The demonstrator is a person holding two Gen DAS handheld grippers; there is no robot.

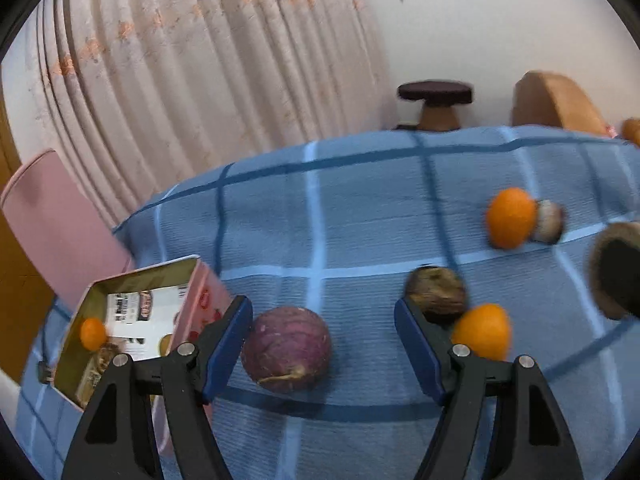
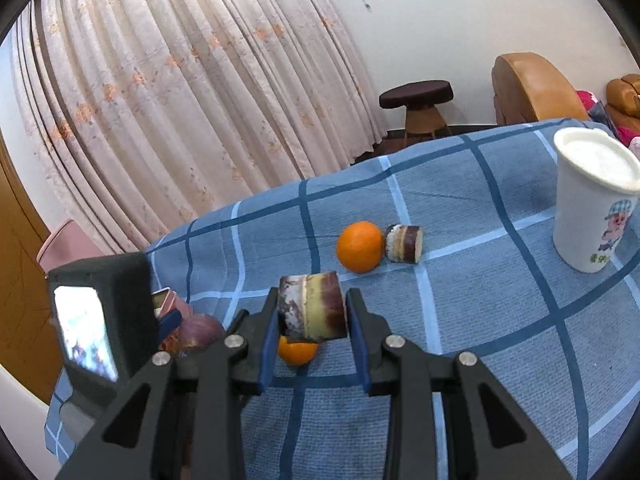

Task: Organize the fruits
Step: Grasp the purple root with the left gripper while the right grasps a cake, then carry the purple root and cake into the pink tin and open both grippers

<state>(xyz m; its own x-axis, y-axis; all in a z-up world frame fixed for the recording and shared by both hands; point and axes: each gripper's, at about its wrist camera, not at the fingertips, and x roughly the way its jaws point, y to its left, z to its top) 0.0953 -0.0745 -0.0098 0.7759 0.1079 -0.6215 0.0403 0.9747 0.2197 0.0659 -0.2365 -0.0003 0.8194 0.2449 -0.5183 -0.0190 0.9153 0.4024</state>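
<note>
1. Here, my table (image 1: 360, 208), under a blue checked cloth, carries the scattered fruit; the tin box (image 1: 132, 320) at its left edge already holds an orange.
2. My left gripper (image 1: 324, 344) hangs spread wide, empty, around the purple fruit (image 1: 286, 354).
3. My right gripper (image 2: 312, 316) clamps a cut cane piece (image 2: 311, 306) above an orange (image 2: 298, 353); the piece looks tilted, so I judge it could slip out during transfer.

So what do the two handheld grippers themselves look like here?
Both match: the left gripper and right gripper have black plastic arms with triangular cutouts, silver round bolts at the joints, and flat blue pads lining the fingers. No cables, markings or sleeves show.
</note>
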